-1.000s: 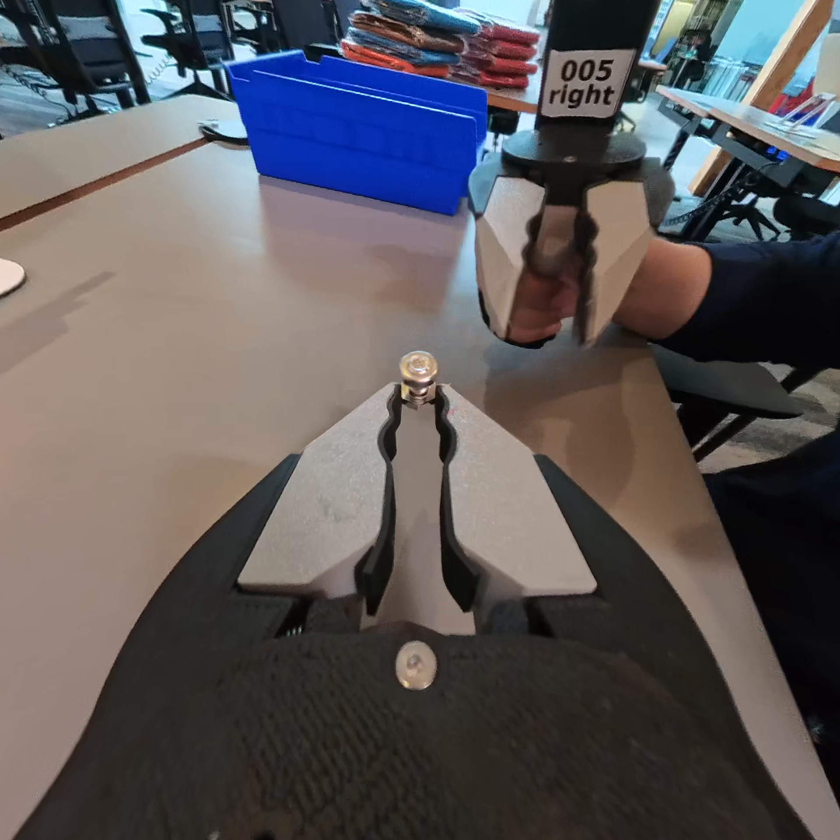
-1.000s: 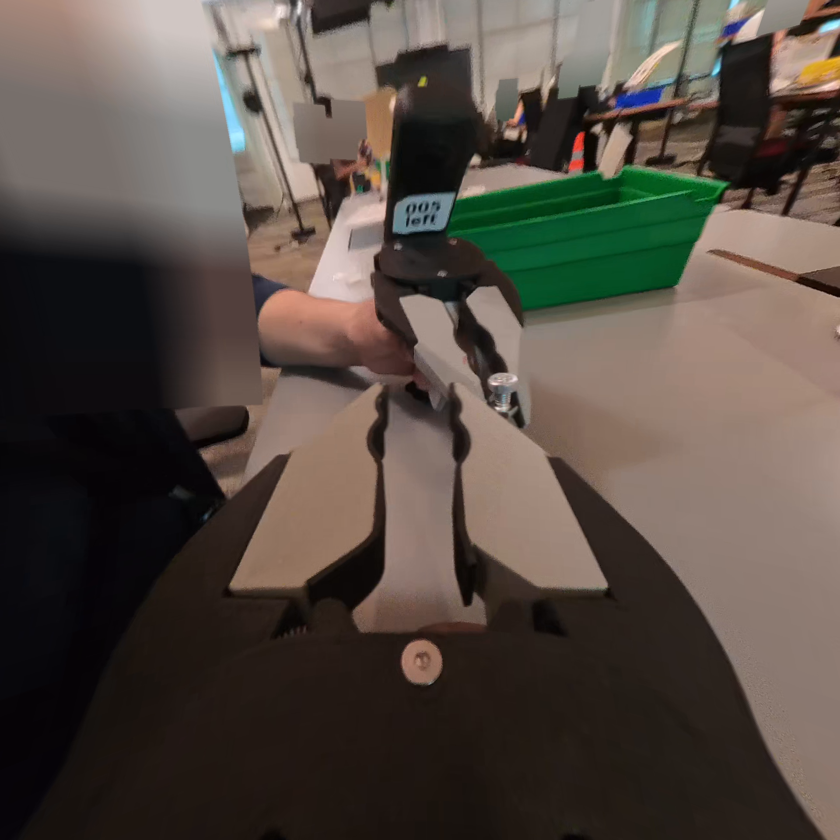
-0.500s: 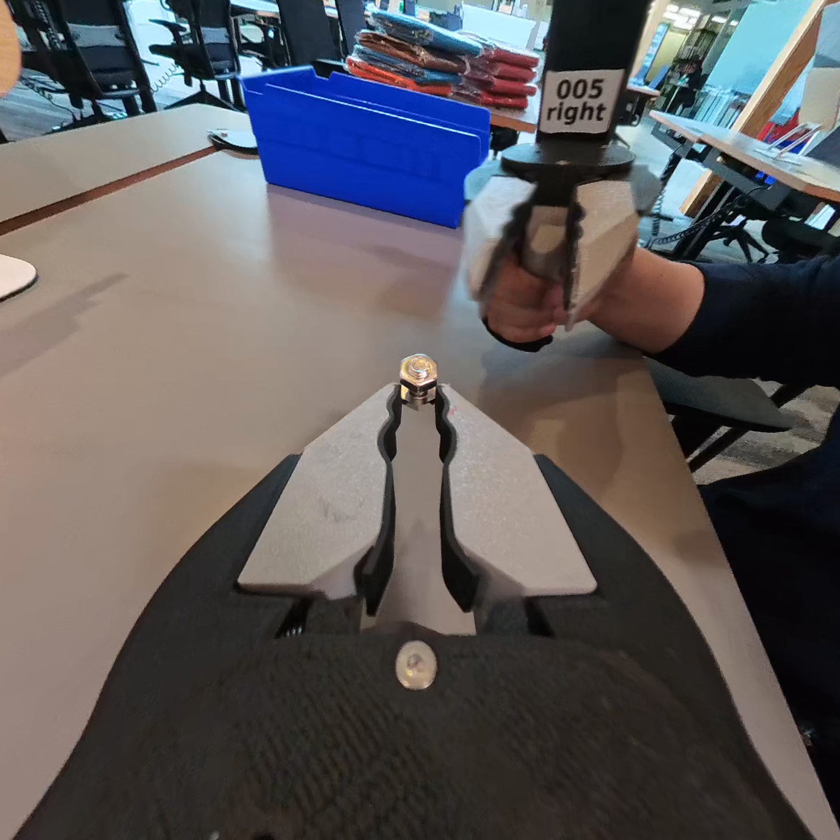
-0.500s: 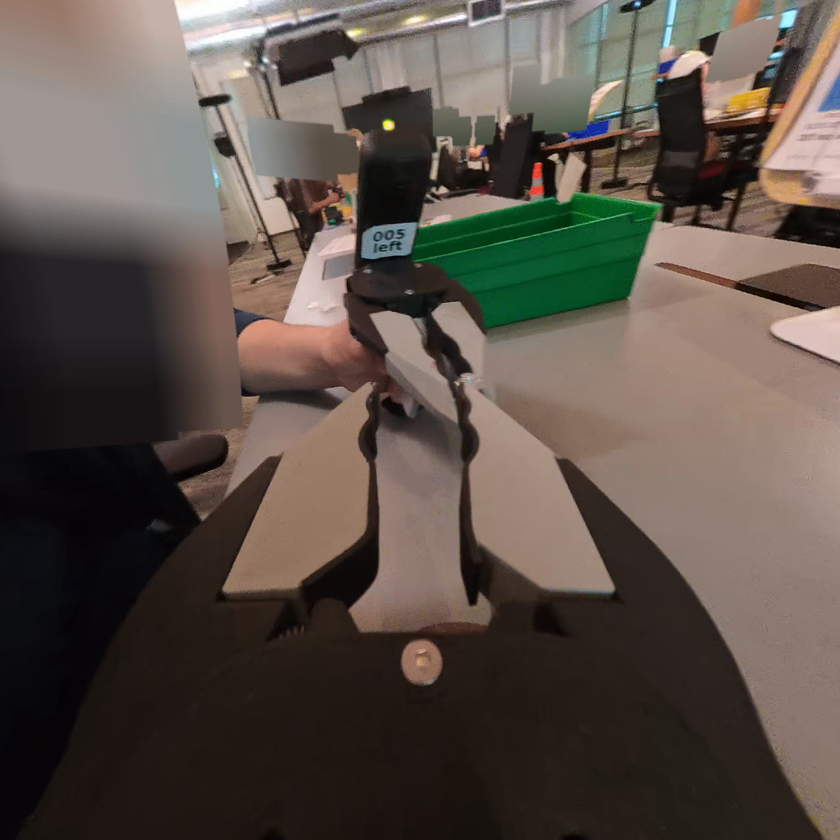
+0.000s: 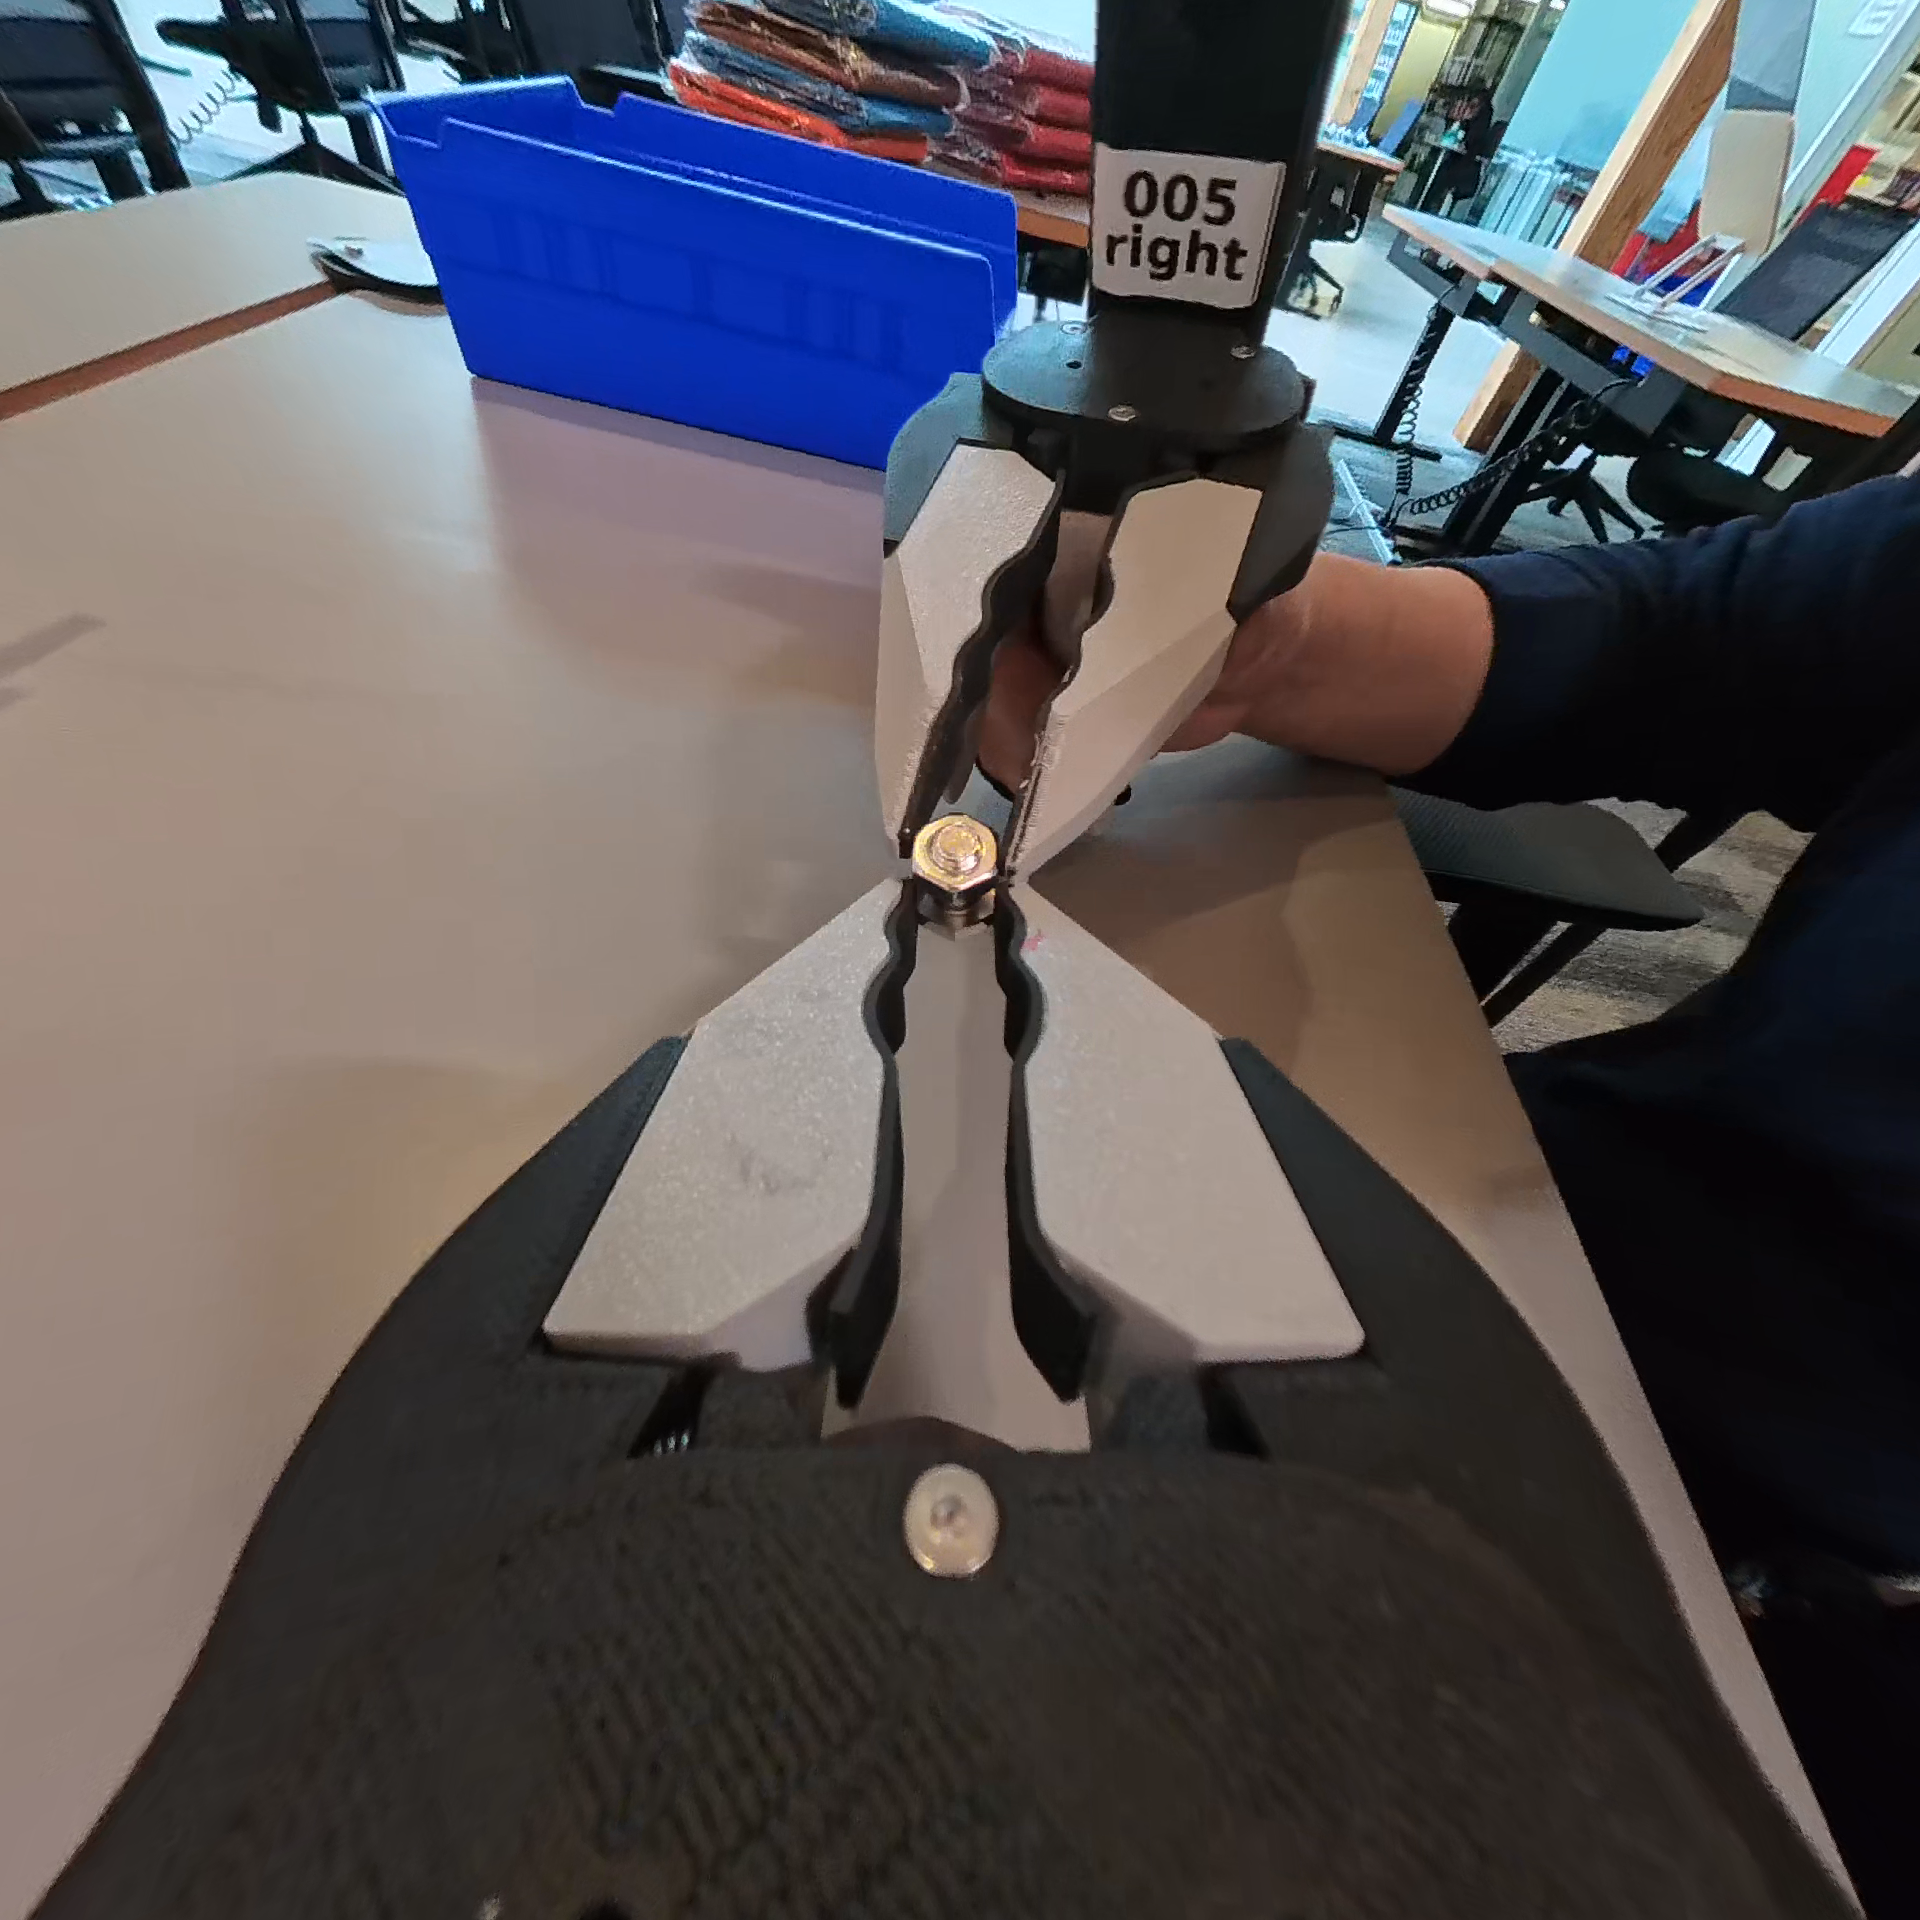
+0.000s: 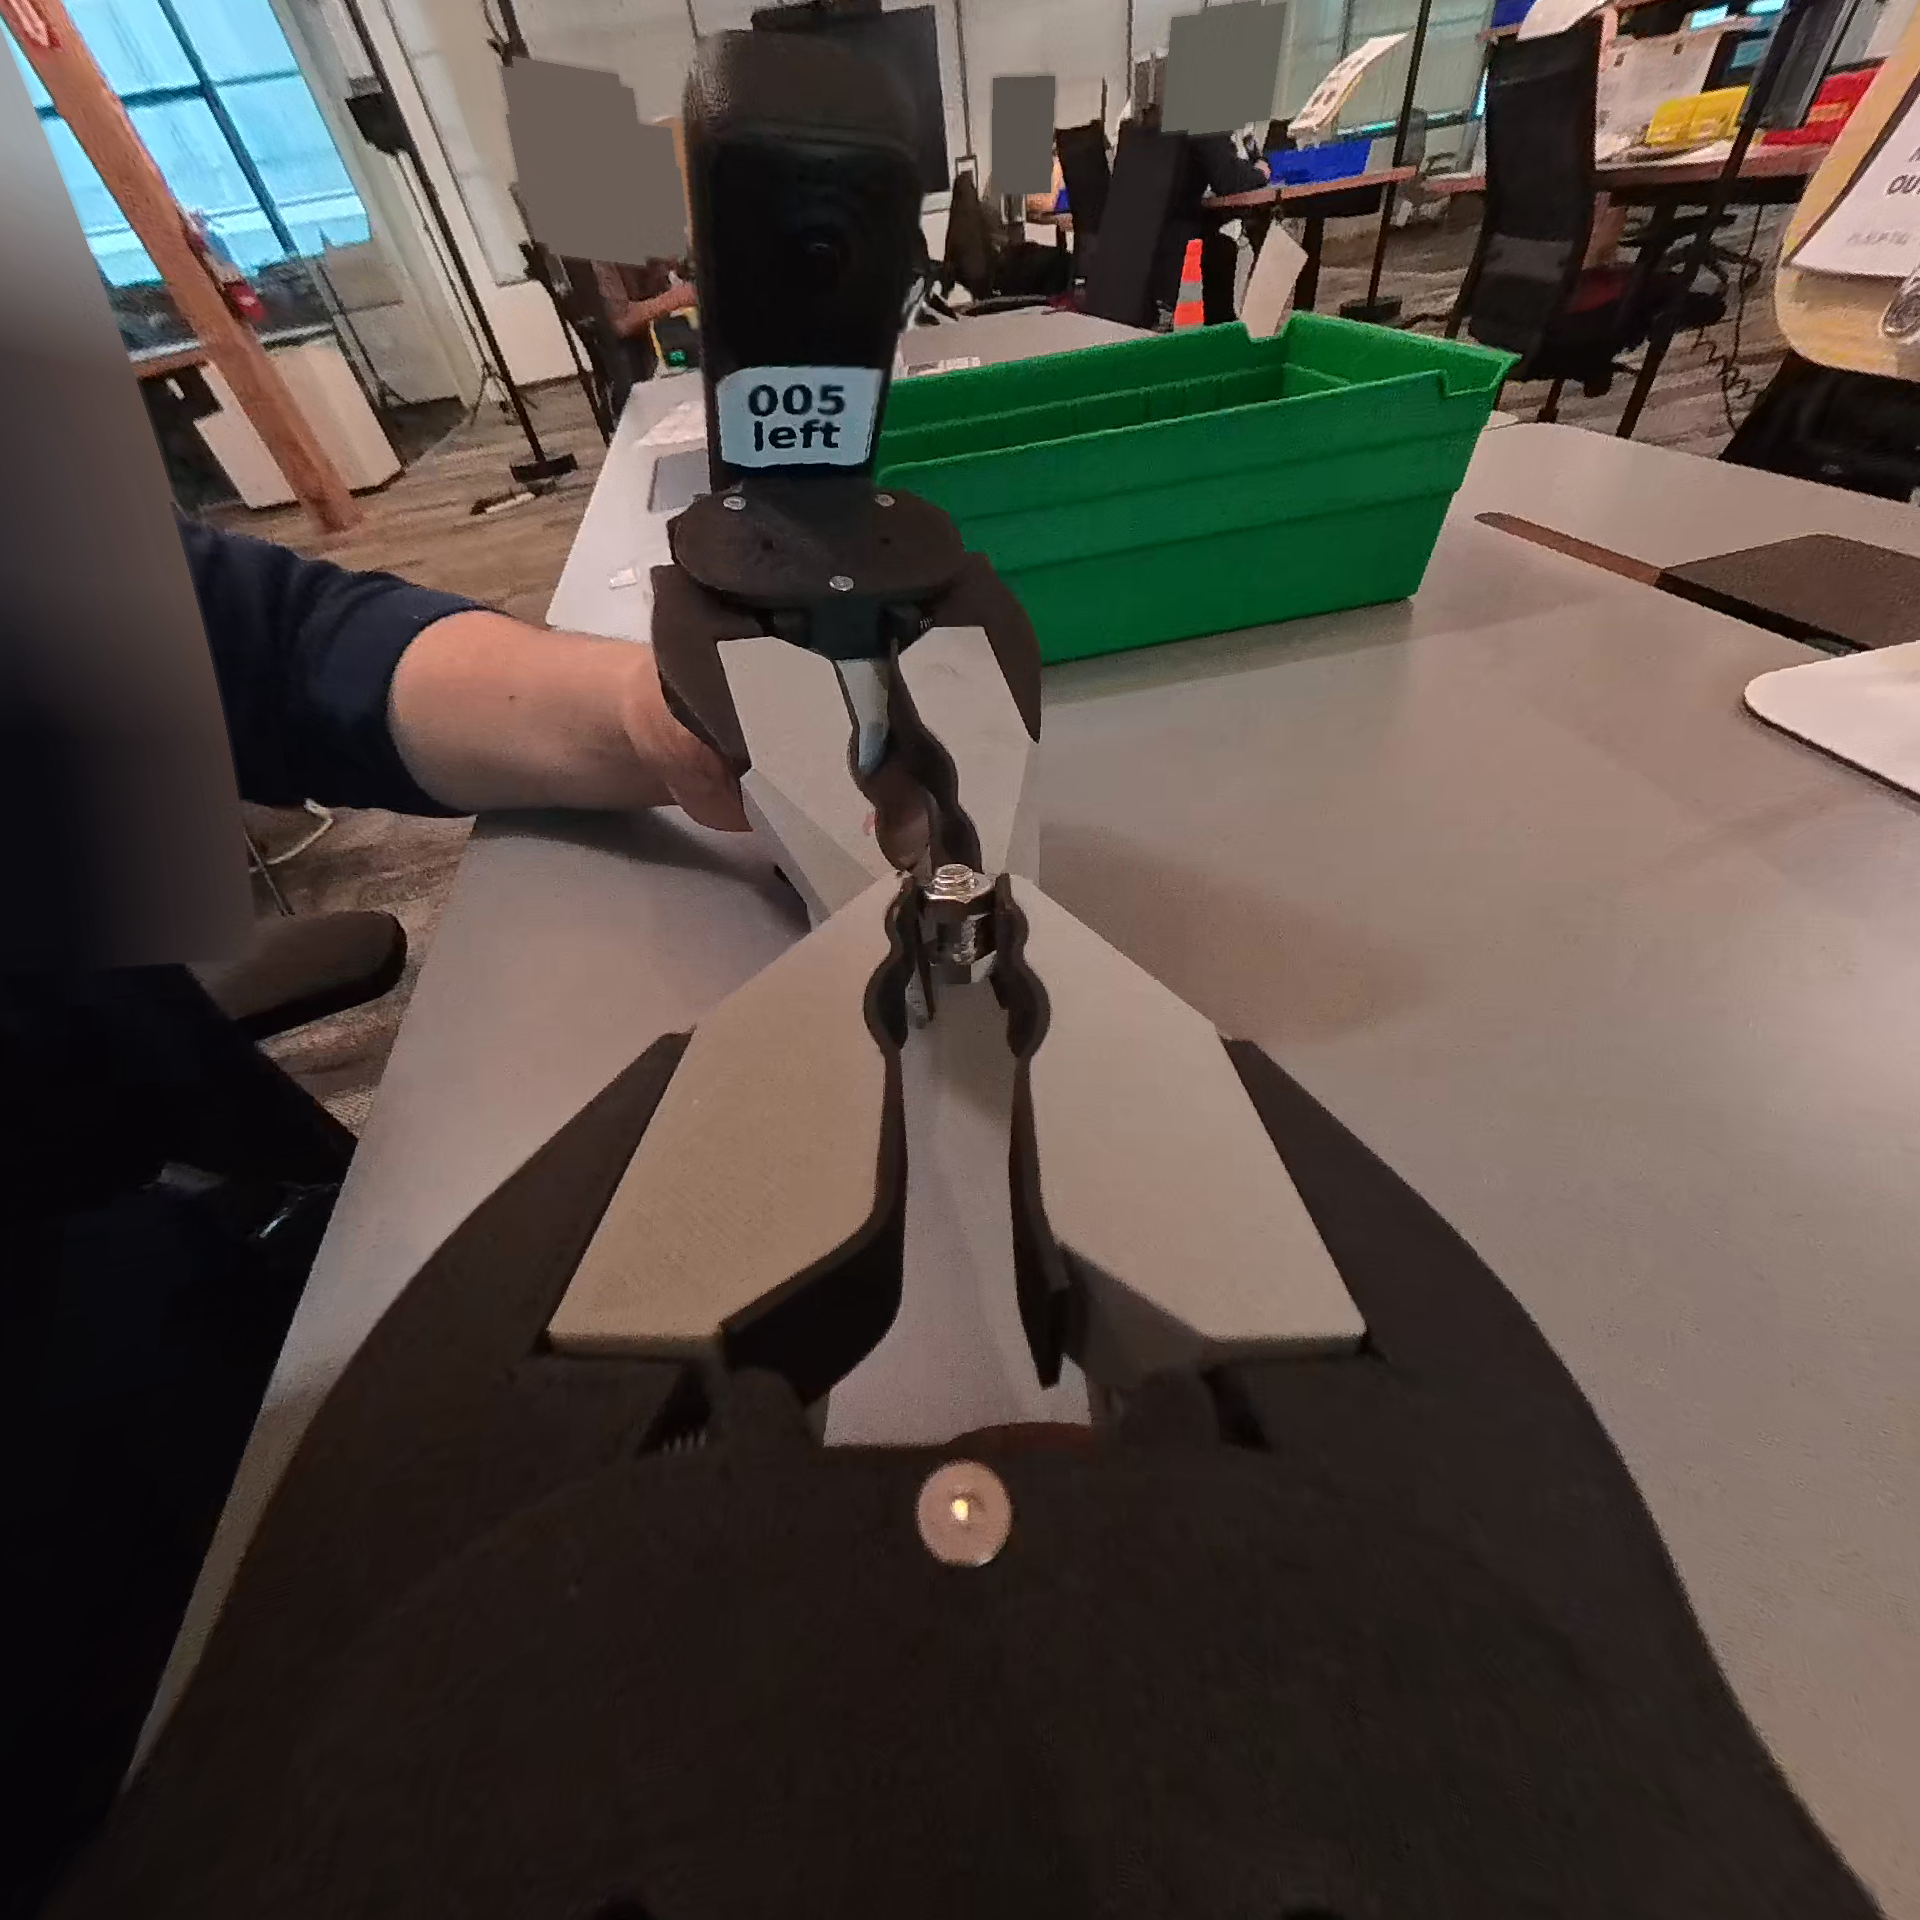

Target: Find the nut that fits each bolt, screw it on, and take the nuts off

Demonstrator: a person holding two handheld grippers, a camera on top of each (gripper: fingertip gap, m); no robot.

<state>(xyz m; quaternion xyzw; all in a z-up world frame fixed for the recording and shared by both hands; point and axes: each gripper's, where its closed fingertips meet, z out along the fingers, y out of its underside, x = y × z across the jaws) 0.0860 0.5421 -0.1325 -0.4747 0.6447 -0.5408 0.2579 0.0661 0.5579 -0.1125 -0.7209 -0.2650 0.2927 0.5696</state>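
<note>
My left gripper [image 5: 951,920] is shut on a silver bolt [image 5: 954,915] and holds it upright above the grey table [image 5: 416,727]. A silver hex nut [image 5: 954,879] sits on the bolt's threaded end. My right gripper [image 5: 959,852] comes from the opposite side, and its pads press on the nut's two sides. In the right wrist view, my right gripper [image 6: 954,904] clamps the nut [image 6: 954,890], with the bolt [image 6: 961,948] below it and the left gripper [image 6: 935,857] just behind. A hand holds each gripper.
A blue bin [image 5: 707,281] stands at the table's far side, with stacked coloured packs [image 5: 883,94] behind it. A green bin [image 6: 1174,520] stands behind the left gripper. A white plate [image 6: 1849,717] and a dark mat [image 6: 1808,592] lie at the right.
My right gripper opened wider, moved in to the bolt and closed on the nut. My left gripper kept its hold on the bolt and stayed about in place.
</note>
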